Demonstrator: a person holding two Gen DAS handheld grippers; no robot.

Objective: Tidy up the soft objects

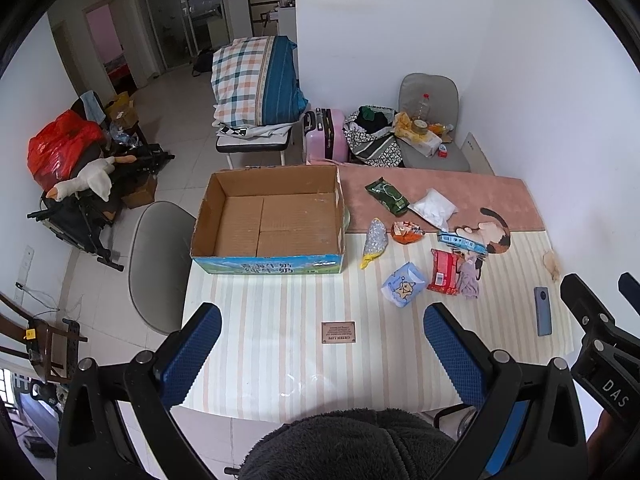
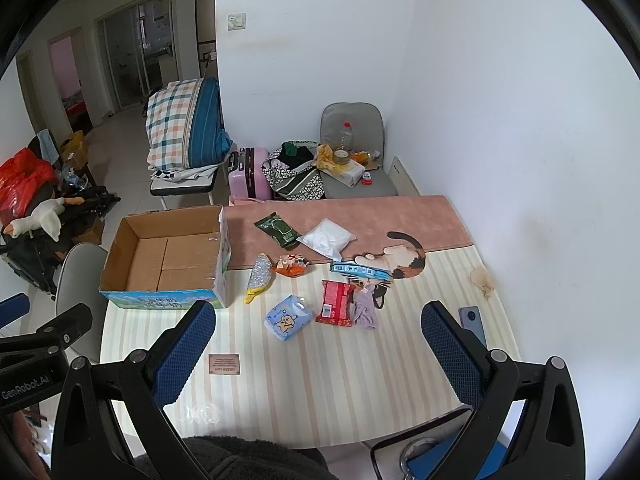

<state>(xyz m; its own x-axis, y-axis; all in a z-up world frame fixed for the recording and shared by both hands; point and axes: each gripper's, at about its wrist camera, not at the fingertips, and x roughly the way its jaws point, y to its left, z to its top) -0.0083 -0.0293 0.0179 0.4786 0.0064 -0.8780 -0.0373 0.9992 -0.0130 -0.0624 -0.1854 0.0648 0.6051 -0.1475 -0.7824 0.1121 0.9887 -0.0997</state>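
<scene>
An empty cardboard box [image 1: 276, 220] [image 2: 168, 258] stands on the striped table [image 1: 280, 360] [image 2: 320, 380] at the left. To its right lie several soft packs: a green pack [image 1: 386, 196] [image 2: 278, 229], a white bag [image 1: 434, 207] [image 2: 328, 238], a silver-yellow pouch [image 1: 374, 242] [image 2: 259, 276], an orange snack bag [image 1: 406, 232] [image 2: 291, 265], a blue tissue pack [image 1: 404, 284] [image 2: 287, 317], a red pack [image 1: 444, 272] [image 2: 335, 303] and a lilac cloth [image 1: 469, 278] [image 2: 366, 310]. My left gripper [image 1: 322, 346] and right gripper [image 2: 318, 342] are open and empty, above the table's near edge.
A phone [image 1: 543, 311] [image 2: 474, 326] lies at the table's right. A pink mat [image 1: 440, 196] covers the far side. A grey chair [image 1: 158, 264] stands left of the table. A suitcase [image 1: 326, 134] and a loaded chair [image 1: 432, 136] stand behind.
</scene>
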